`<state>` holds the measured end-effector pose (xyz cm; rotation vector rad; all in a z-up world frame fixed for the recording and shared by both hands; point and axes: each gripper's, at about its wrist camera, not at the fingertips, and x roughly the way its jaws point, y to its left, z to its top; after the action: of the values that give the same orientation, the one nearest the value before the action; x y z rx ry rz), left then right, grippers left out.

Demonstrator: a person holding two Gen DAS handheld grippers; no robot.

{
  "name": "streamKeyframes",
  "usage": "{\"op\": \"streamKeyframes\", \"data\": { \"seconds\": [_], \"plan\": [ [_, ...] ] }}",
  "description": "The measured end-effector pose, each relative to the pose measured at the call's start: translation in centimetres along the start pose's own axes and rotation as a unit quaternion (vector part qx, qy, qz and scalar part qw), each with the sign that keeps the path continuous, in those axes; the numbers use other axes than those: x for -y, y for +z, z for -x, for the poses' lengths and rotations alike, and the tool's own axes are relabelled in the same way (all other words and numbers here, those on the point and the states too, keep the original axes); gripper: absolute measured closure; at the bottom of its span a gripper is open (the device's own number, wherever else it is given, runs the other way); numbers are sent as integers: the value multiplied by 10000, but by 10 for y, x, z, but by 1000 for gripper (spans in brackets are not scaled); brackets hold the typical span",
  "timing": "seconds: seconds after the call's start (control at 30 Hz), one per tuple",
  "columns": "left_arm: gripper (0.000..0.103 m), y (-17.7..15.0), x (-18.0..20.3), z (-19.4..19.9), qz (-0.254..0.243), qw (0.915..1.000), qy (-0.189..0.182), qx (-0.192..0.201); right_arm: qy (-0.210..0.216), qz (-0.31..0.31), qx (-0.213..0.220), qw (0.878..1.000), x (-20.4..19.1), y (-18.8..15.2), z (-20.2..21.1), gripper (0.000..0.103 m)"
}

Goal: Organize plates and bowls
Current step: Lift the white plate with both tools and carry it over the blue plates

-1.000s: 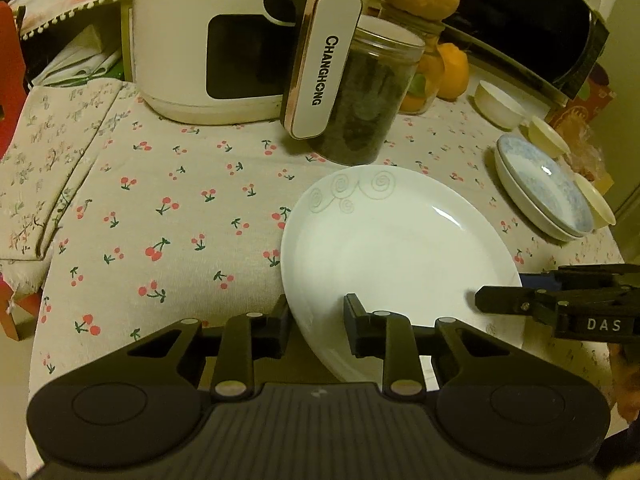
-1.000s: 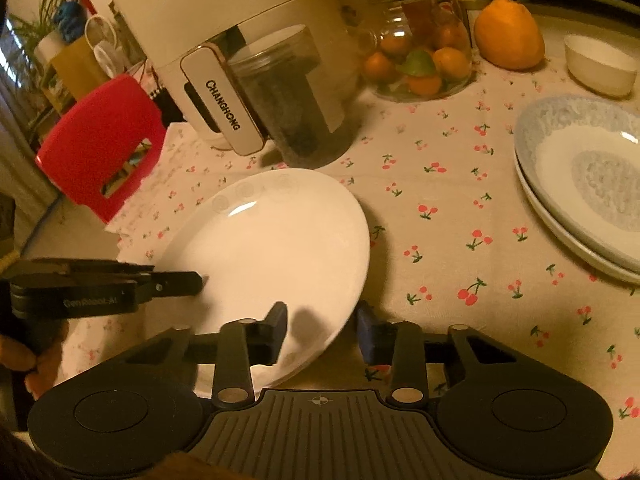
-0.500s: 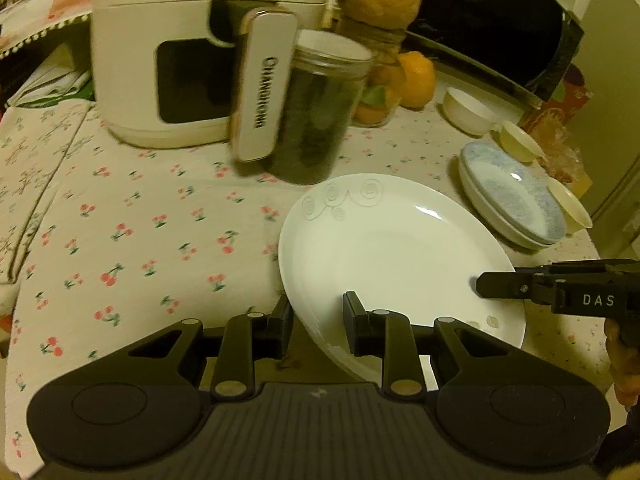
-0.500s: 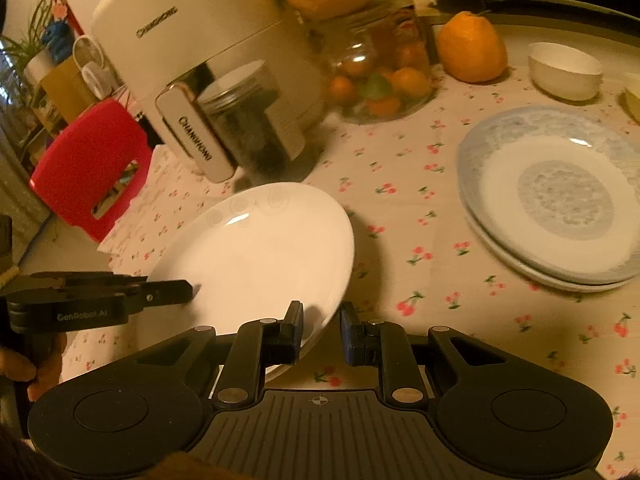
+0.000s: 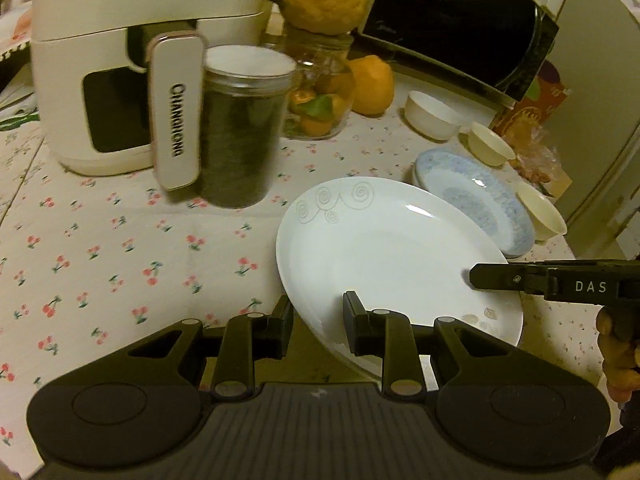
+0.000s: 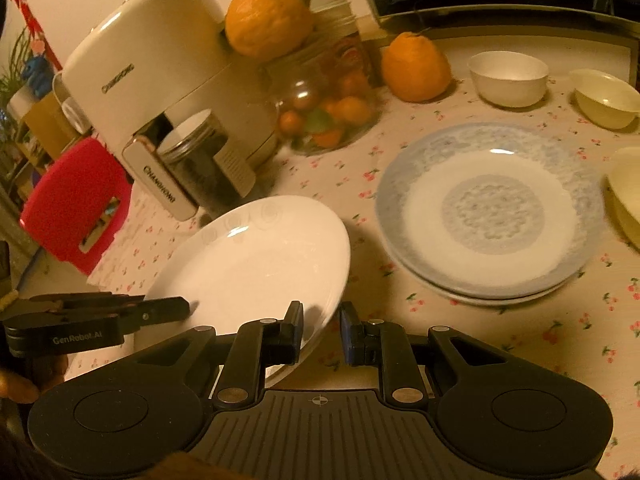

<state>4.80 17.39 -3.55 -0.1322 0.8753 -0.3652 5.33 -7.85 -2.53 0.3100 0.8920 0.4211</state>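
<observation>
Both tools, left tool [image 5: 317, 317] and right tool [image 6: 320, 333], clamp the white plate [image 5: 384, 248] above the desk [image 5: 120, 248]; the blue plates [image 6: 488, 216] already stacked, bowls [image 6: 508, 78] remain scattered.

Both grippers are matte black plastic with ribbed bases and silver pivot pins. The right gripper [image 6: 320, 330] has blue pads. Its side reads "DAS"; the left gripper [image 5: 317, 322] reads "GenRobot.AI"
</observation>
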Motion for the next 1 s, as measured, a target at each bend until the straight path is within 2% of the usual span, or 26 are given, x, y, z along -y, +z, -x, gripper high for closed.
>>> {"op": "streamKeyframes", "data": {
  "seconds": [0.57, 1.0],
  "plan": [
    [79, 27, 45, -20, -13, 9992, -227, 333, -183, -413, 398, 9982, 51, 26, 25, 83],
    [79, 38, 76, -44, -45, 9988, -362, 324, -373, -671, 541, 9956, 91, 37, 36, 83]
  ]
}}
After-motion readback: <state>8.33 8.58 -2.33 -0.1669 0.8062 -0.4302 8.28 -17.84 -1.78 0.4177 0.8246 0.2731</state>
